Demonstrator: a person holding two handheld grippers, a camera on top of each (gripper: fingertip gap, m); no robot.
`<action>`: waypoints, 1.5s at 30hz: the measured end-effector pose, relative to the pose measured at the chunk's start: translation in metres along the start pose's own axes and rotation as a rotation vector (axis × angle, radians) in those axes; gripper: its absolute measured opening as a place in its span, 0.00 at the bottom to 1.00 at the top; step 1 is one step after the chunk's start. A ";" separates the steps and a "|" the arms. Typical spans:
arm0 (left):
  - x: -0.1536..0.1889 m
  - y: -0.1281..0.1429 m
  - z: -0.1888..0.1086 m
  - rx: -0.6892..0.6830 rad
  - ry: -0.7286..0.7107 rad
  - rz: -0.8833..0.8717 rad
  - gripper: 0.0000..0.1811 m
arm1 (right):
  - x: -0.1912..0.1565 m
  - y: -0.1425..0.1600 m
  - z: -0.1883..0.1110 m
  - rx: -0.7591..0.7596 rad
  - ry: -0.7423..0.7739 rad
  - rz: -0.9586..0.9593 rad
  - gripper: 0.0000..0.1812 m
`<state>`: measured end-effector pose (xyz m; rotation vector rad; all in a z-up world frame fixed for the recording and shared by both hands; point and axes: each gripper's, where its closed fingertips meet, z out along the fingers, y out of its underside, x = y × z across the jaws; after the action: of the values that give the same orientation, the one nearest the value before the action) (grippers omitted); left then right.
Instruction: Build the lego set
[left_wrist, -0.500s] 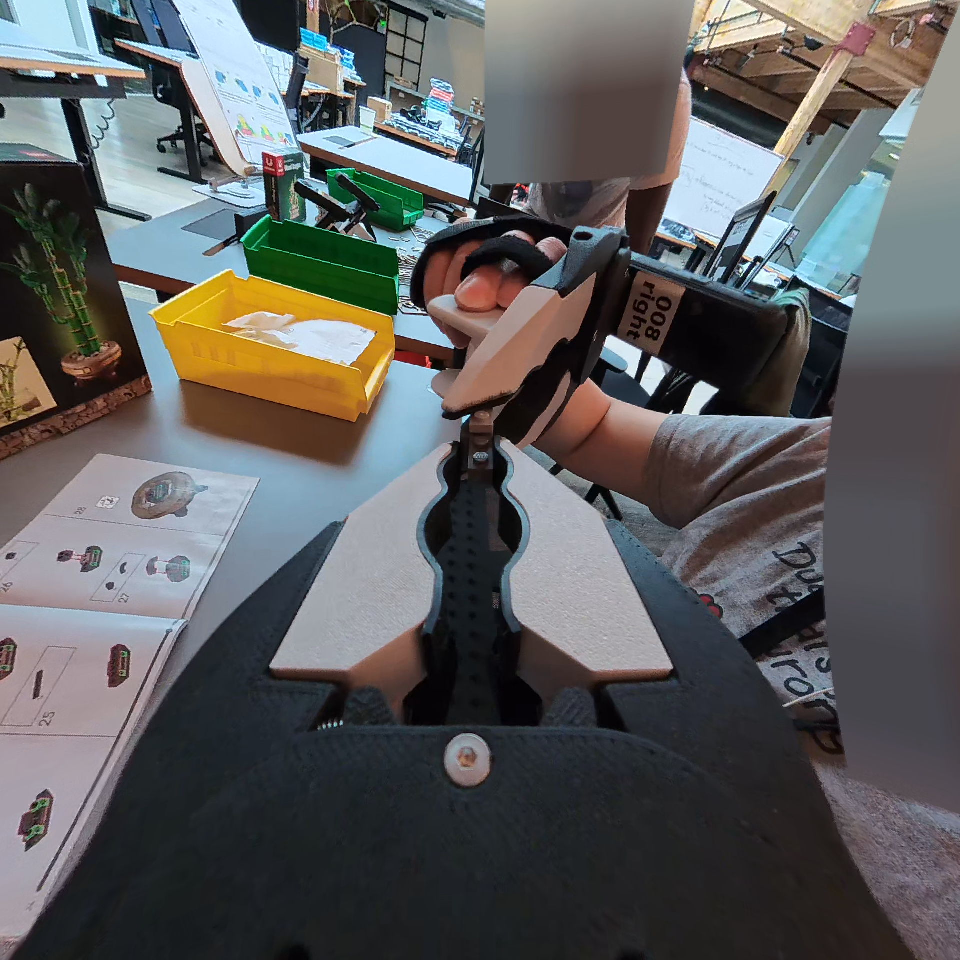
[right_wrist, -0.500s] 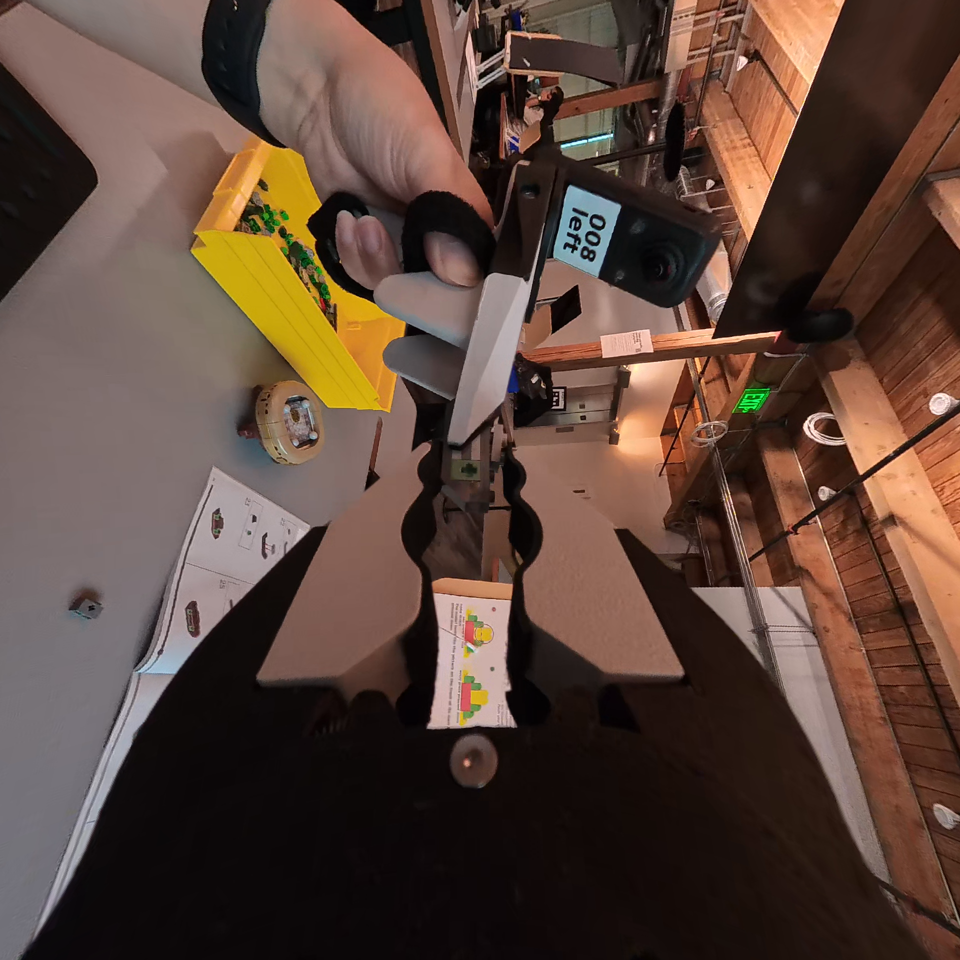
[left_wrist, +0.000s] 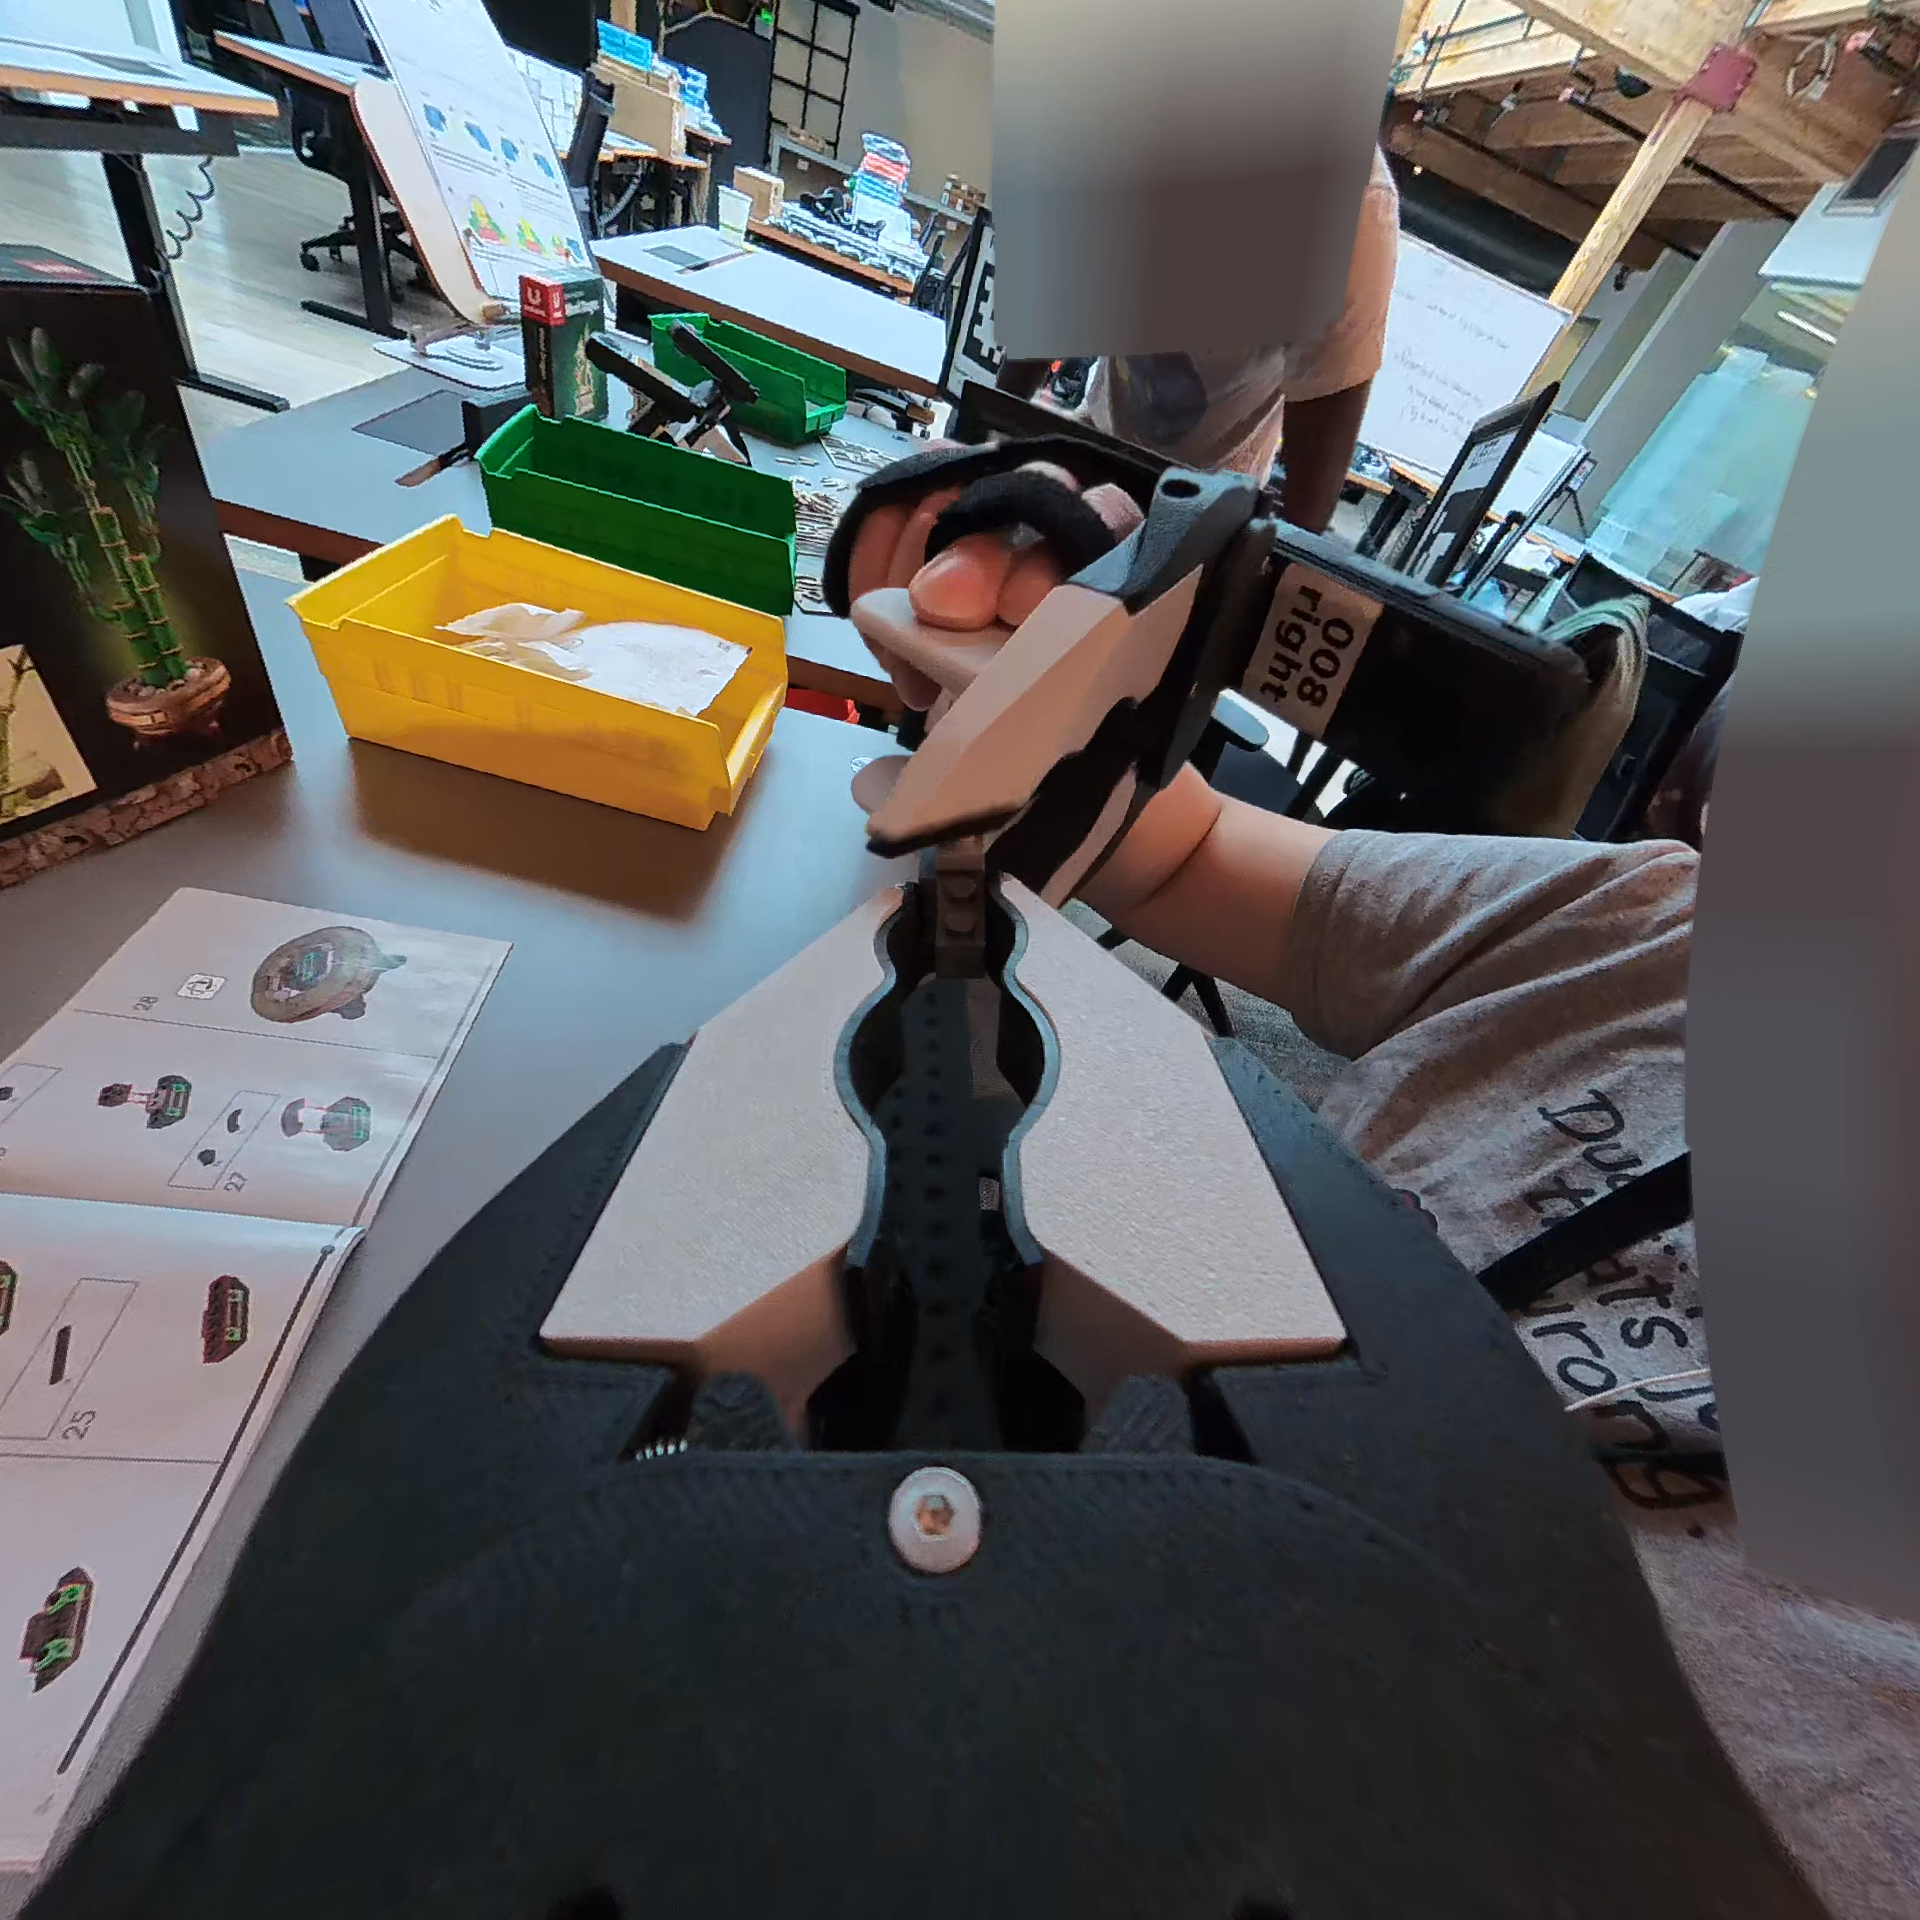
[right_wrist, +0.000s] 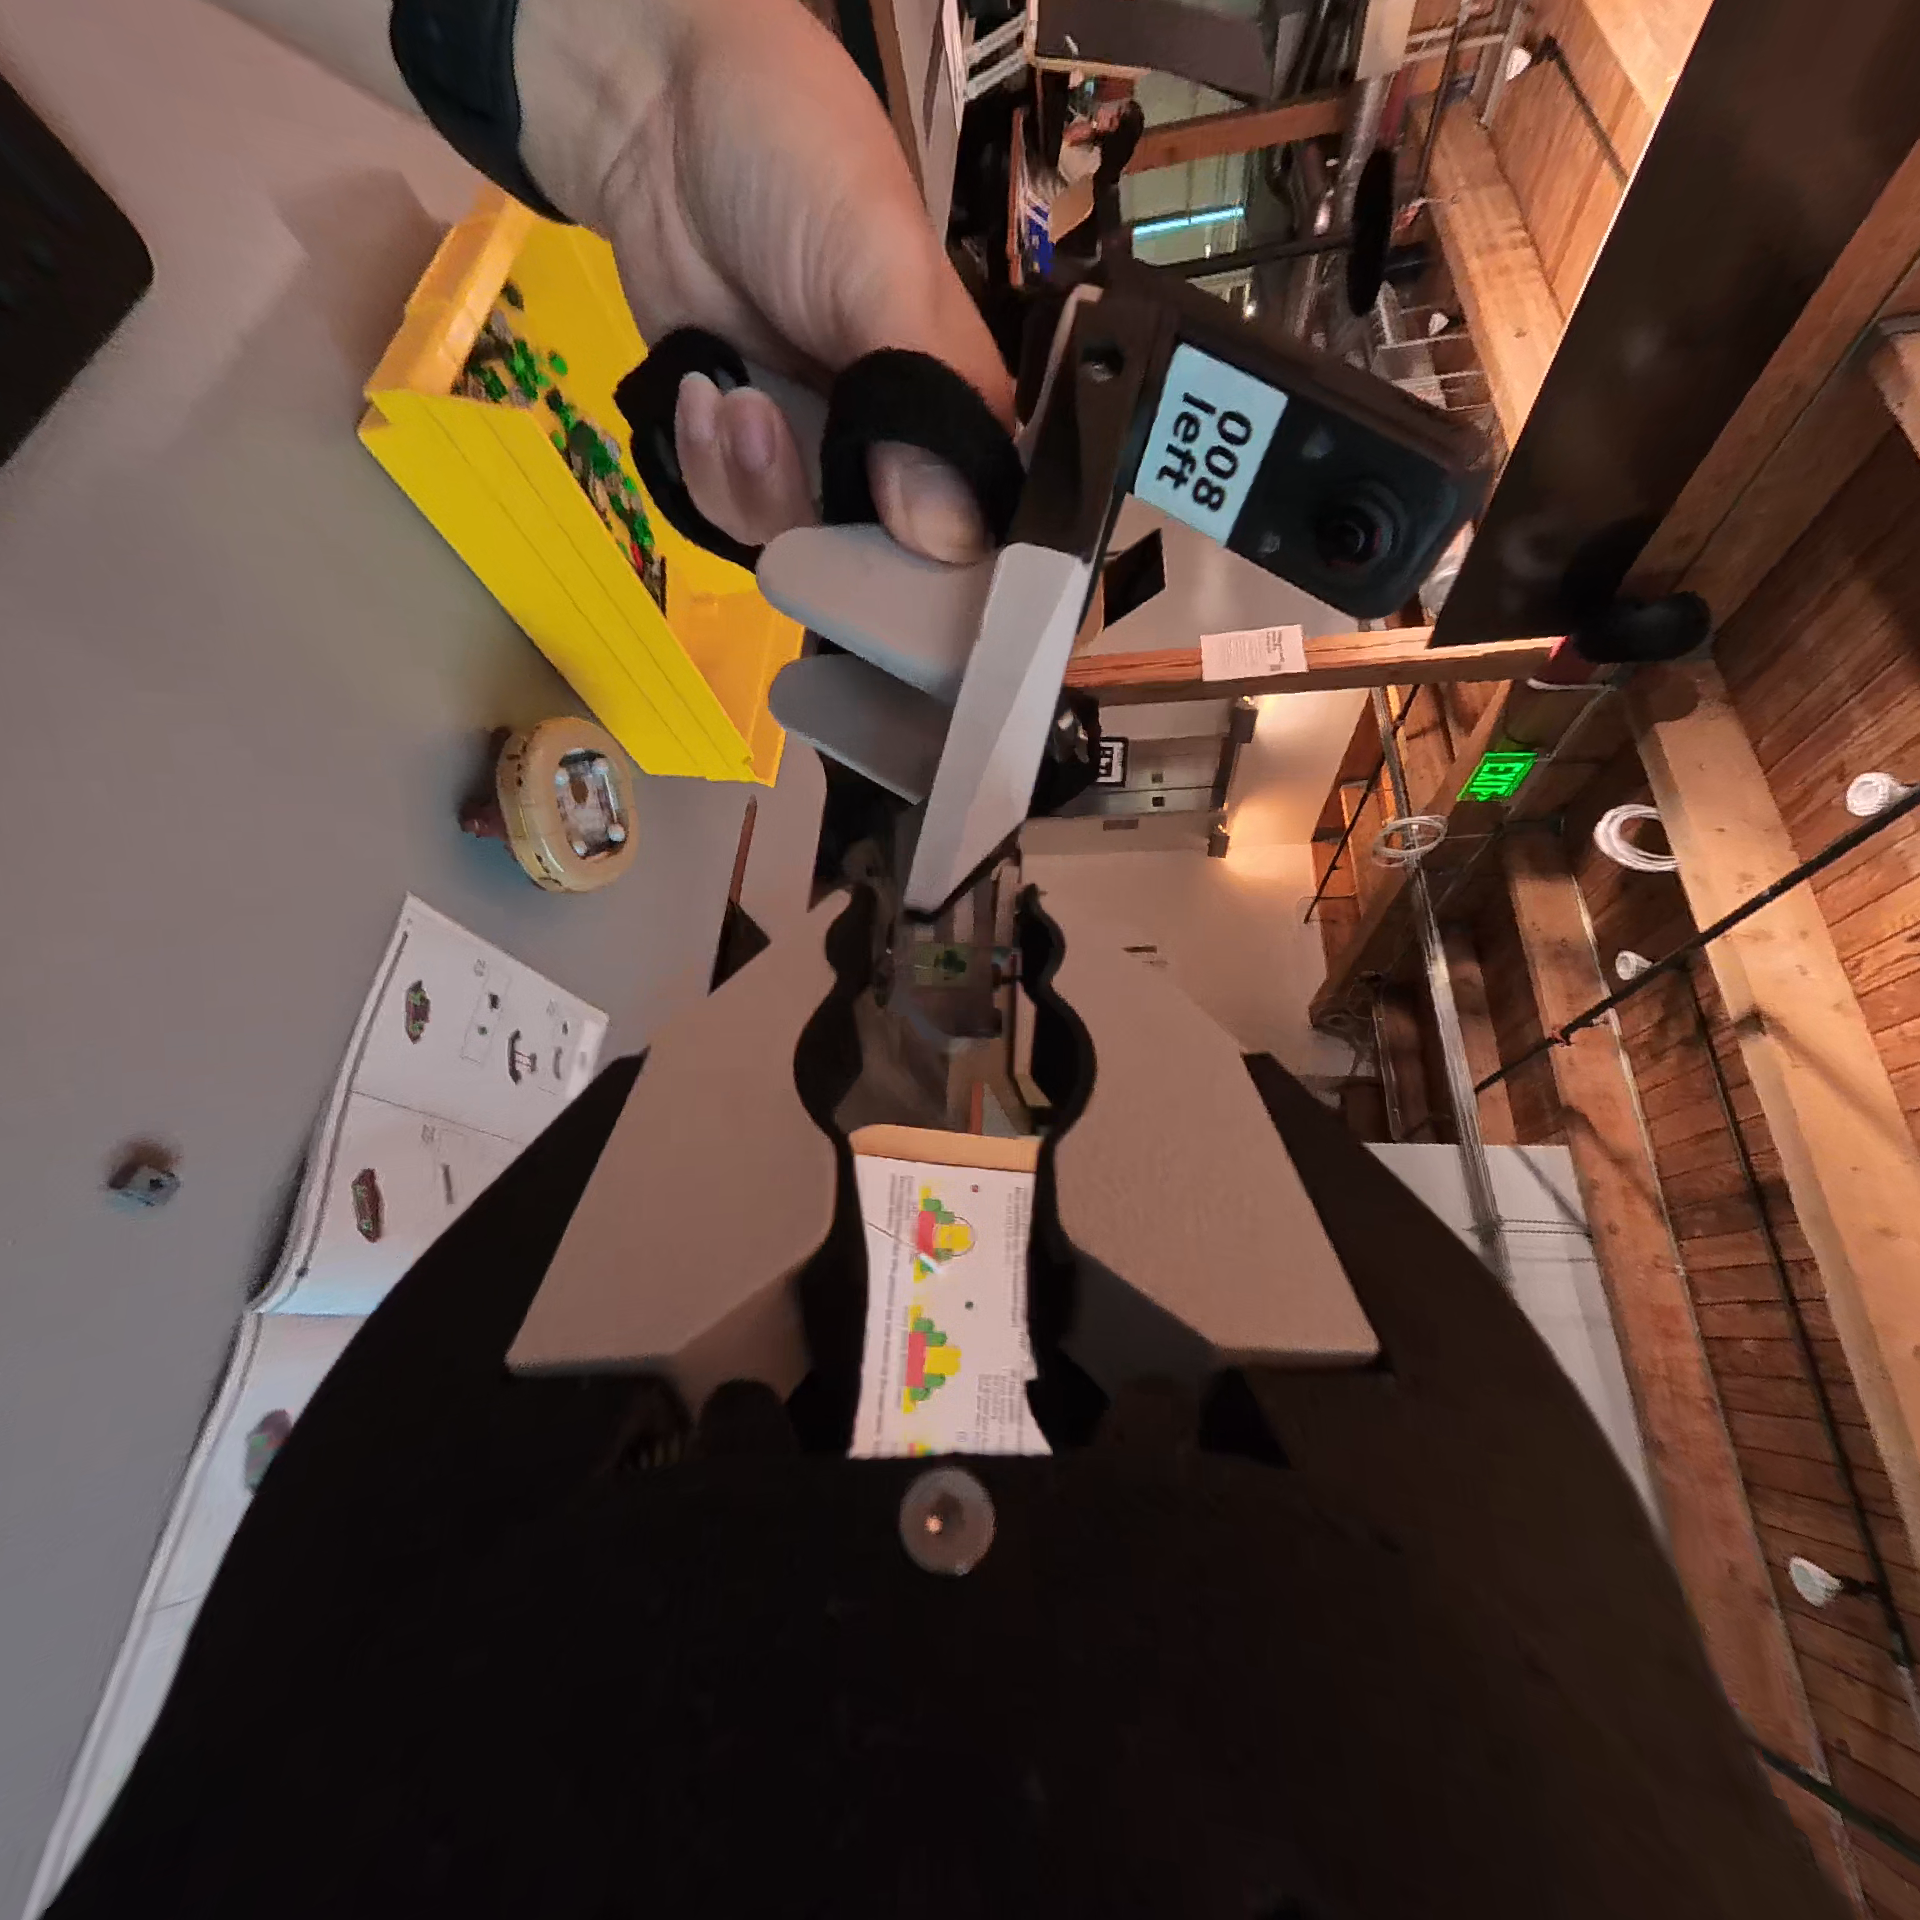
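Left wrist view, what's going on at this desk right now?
A person is building a Lego set with two handheld grippers. The left gripper is shut on a small dark brown Lego piece, held up in the air, and the right gripper meets it tip to tip. An open instruction booklet and a yellow bin sit on the table.

A green bin (left_wrist: 634, 494) is seen behind the table's edge on a second desk, and a further green bin (left_wrist: 764, 364) is set beyond it. A slanted display board (left_wrist: 473, 156) is propped up at the back. A whiteboard (left_wrist: 1455, 358) is glimpsed far right. Overhead, timber beams (right_wrist: 1766, 935) are lit warmly, and a green exit sign (right_wrist: 1494, 775) is glowing.
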<state>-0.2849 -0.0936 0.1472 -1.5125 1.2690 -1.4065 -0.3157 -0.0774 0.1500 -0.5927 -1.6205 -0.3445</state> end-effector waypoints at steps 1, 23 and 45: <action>-0.001 0.001 0.000 -0.006 -0.003 0.000 0.05 | 0.000 0.000 0.000 -0.002 0.005 -0.017 0.13; -0.007 0.011 0.004 -0.045 -0.027 0.021 0.05 | -0.011 0.005 0.001 -0.051 -0.069 -0.018 0.12; -0.013 0.000 -0.019 0.307 -0.030 0.000 0.06 | 0.002 0.005 0.016 -0.105 0.175 -0.055 0.12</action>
<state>-0.3028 -0.0791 0.1464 -1.3184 0.9823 -1.4954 -0.3262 -0.0645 0.1494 -0.5815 -1.4587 -0.5107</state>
